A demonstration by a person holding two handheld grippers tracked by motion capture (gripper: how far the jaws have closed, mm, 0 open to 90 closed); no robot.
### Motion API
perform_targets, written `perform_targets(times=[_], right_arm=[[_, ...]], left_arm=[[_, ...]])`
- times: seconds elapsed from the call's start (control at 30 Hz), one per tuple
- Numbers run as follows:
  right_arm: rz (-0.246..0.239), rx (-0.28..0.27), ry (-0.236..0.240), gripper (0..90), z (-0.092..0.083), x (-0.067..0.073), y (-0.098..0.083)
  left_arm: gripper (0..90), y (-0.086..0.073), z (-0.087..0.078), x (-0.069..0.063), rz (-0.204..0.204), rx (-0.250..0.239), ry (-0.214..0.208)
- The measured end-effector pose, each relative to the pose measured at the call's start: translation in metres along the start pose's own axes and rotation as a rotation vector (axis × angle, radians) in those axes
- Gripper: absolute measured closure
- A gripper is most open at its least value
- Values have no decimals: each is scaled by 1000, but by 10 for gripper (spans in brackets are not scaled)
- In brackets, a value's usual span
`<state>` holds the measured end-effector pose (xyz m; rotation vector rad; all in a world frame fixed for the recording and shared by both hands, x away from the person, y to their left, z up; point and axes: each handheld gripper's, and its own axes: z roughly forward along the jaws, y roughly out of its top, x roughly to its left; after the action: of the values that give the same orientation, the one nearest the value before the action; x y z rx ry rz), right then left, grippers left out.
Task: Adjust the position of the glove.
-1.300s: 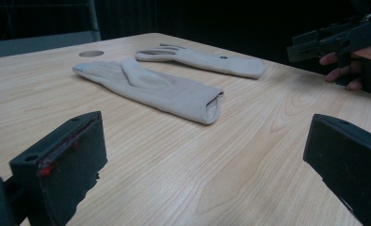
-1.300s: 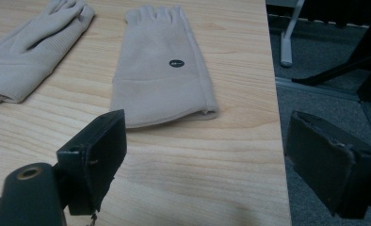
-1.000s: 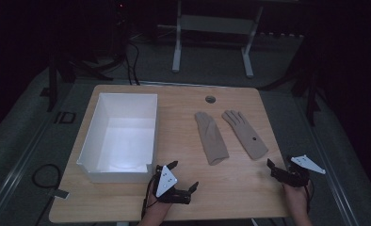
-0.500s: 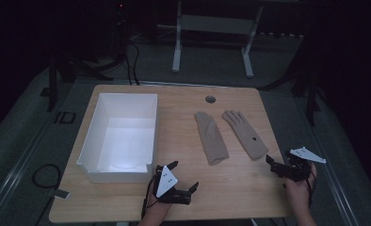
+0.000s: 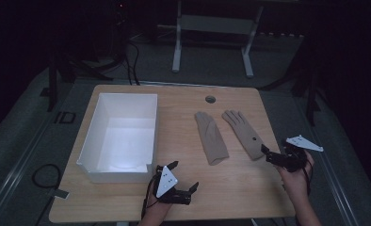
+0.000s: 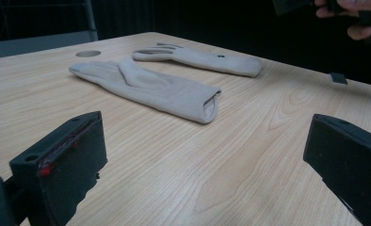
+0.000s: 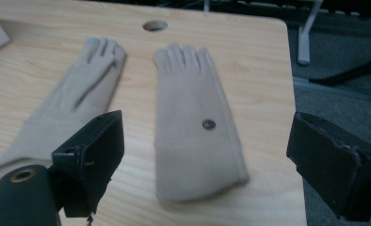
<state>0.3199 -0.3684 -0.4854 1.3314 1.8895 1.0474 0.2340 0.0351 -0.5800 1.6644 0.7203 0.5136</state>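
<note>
Room: pretty dark all round, with a metal stand on the floor behind the wooden table (image 5: 174, 197).
Box: big white bin (image 5: 90, 141) on the table's left half, nothing in it as far as I can see.
Gloves: two beige ones lying flat on the right half, fingers pointing away from the person. The buttoned glove (image 7: 195, 127) has a small dark stud near the cuff; the plain glove (image 7: 63, 101) sits just beside it, not touching.
Right gripper (image 5: 274, 157): jaws spread wide, nothing held, hovering right at the buttoned glove's cuff.
Left gripper (image 5: 183, 179): also gaping and holding nothing, low by the table's near edge.
Tip: I'd come down square over the cuff hem and pinch both layers, so it lifts without sliding.
</note>
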Motion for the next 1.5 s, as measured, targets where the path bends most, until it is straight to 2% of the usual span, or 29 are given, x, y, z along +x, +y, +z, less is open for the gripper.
perform_targets(times=[0.33, 0.77, 1.0, 1.17, 1.37, 1.5], right_arm=[[-35, -14, 30, 131, 3, 14, 31], [-66, -28, 79, 178, 19, 40, 64], [-79, -19, 135, 231, 34, 57, 73], [-95, -3, 170, 310, 48, 70, 75], [-98, 32, 207, 349, 70, 84, 73], [-109, 58, 215, 367, 87, 92, 70]], left_arm=[[3, 0, 0, 0, -2, -2, -1], [3, 0, 0, 0, -5, 0, -6], [3, 0, 0, 0, -5, 2, -10], [3, 0, 0, 0, -4, 0, -11], [3, 0, 0, 0, -2, 2, -16], [3, 0, 0, 0, -3, 1, -18]])
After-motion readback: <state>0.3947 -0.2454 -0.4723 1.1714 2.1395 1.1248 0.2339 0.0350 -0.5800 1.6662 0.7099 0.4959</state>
